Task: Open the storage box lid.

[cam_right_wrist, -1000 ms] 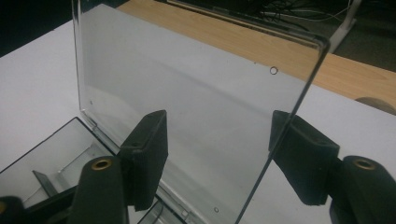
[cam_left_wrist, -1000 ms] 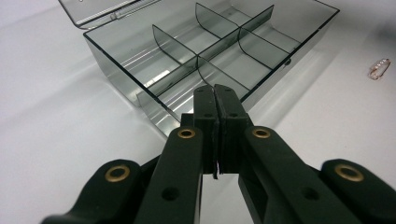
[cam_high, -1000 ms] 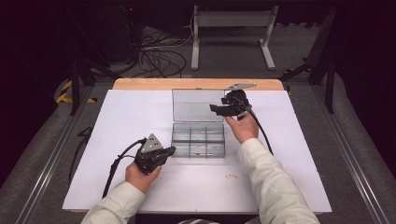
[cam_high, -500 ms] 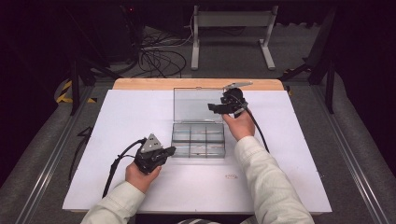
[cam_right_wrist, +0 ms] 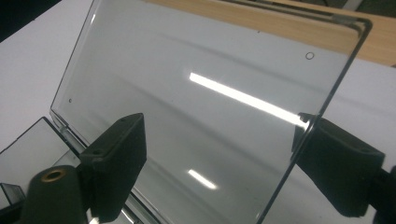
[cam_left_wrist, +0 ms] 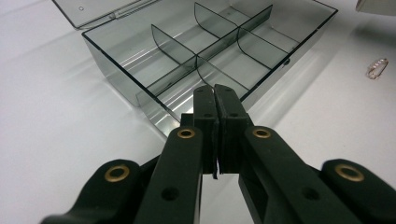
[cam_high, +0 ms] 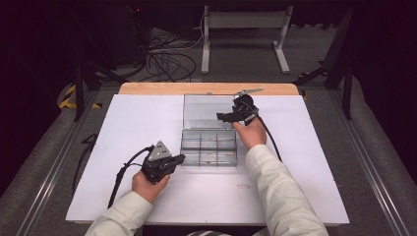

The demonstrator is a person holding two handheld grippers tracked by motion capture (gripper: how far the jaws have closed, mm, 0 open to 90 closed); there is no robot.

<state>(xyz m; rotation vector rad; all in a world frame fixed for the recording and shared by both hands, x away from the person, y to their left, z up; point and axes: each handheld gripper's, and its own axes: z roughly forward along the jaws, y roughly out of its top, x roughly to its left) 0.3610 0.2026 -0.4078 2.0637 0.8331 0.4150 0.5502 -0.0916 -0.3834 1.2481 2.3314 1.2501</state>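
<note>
The white-topped table (cam_high: 147, 123) carries, at the centre of the high view, a clear smoked-plastic compartment box (cam_high: 209, 147) with its clear hinged lid (cam_high: 206, 110) swung open toward the upper part of the frame. In the right gripper view the lid (cam_right_wrist: 196, 107) stands tilted between the two jaws, its free edge running down the right of the frame.

The right hand-held gripper (cam_high: 231, 115) has just been opening its jaws; they now stand wide, with the lid between them but no pad pressing on it. To finish the release cleanly, judge that the lid rests on its hinge before withdrawing, then back the jaws out along the lid's plane so that neither pad drags the edge.

The left hand-held gripper (cam_high: 169, 161) sits at the lower left of the box, jaws fully closed on nothing, tips just beside the near wall (cam_left_wrist: 154, 107). Keep it steady there as a stop against sliding.

A small ring-like object (cam_left_wrist: 377, 68) lies on the table at the right of the left gripper view.
</note>
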